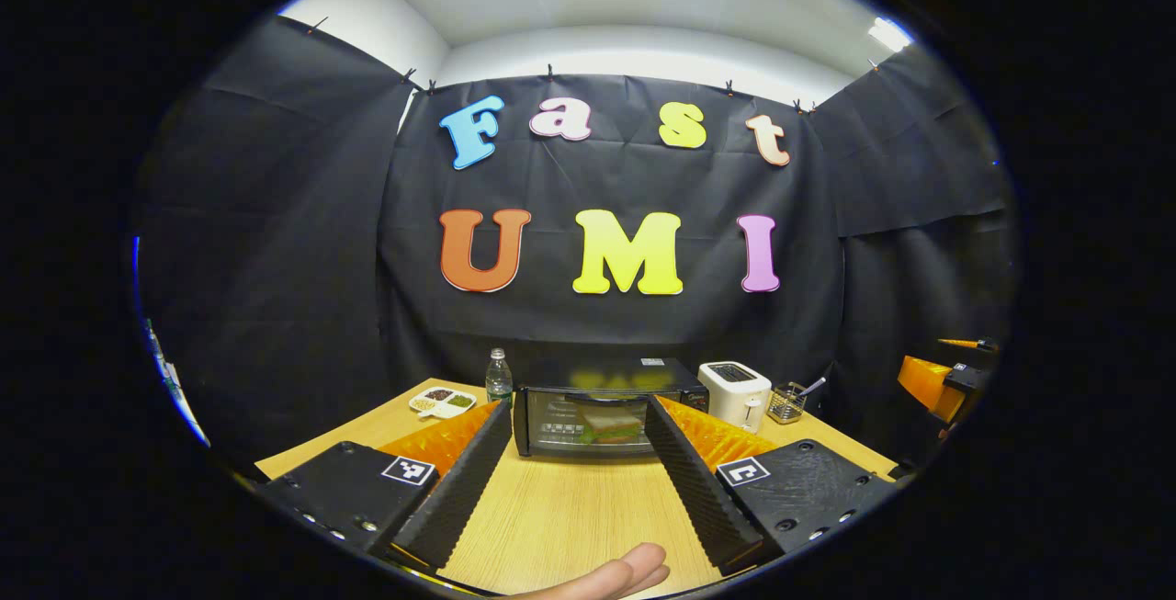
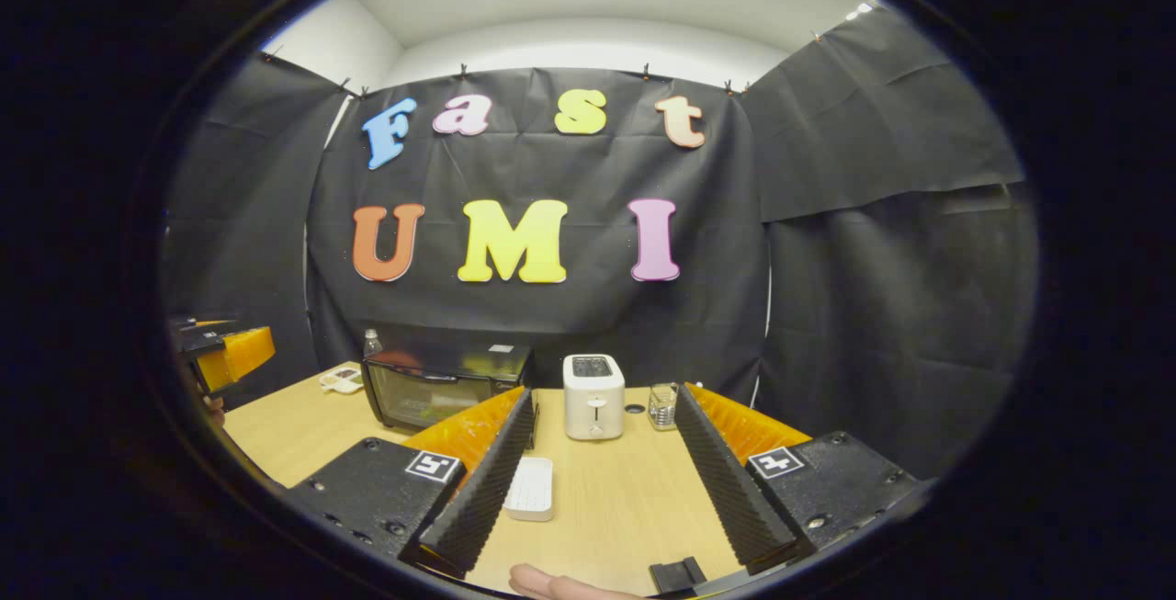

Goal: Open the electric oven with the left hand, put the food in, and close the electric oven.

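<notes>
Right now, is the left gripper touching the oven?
Apart. In the left gripper view, the left gripper is open, with bare table between its fingers and the closed oven.

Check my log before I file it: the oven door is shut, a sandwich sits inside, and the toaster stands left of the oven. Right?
One slip: in the left gripper view the toaster stands right of the oven, not left. The door is shut, and the sandwich sits inside.
</notes>
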`<state>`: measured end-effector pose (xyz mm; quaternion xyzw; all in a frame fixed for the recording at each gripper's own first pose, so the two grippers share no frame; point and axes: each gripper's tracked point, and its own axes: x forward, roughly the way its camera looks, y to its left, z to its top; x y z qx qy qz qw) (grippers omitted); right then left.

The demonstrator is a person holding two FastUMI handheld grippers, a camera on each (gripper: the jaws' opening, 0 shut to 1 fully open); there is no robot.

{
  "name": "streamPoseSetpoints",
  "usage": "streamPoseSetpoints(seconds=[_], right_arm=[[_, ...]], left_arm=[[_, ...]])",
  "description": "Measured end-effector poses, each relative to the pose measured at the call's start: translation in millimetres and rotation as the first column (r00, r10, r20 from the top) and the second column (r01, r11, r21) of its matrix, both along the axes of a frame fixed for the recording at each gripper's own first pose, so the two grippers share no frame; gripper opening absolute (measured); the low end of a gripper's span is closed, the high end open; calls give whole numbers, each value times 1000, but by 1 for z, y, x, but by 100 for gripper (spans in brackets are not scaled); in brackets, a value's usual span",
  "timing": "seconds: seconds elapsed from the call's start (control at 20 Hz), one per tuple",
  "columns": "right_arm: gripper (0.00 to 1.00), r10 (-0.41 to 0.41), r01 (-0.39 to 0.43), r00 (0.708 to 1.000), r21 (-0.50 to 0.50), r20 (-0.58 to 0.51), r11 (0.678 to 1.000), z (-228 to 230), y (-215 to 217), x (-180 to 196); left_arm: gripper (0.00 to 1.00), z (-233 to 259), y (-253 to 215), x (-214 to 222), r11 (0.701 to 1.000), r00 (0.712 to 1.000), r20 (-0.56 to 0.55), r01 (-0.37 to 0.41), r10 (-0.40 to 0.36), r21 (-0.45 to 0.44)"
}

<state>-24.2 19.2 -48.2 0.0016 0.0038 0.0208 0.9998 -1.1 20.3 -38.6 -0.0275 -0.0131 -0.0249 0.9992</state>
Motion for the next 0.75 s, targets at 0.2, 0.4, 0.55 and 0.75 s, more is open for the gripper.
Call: streamPoseSetpoints(seconds=[0.2,0.4,0.55,0.75], right_arm=[[99,-10,10,1000,5,21,1000,2,-3,-7],[99,15,-15,1000,3,21,1000,3,5,-12],[99,24,-25,999,3,42,1000,5,8,-14],[99,29,-29,997,-1,71,1000,7,9,-17]], left_arm=[[95,-8,0,-17,1000,1000,-4,2,-2,13],[95,-10,-1,-24,1000,1000,-12,4,-4,15],[95,-12,-4,-25,1000,1000,-8,6,-6,17],[95,-13,-9,-27,1000,1000,6,6,-6,12]])
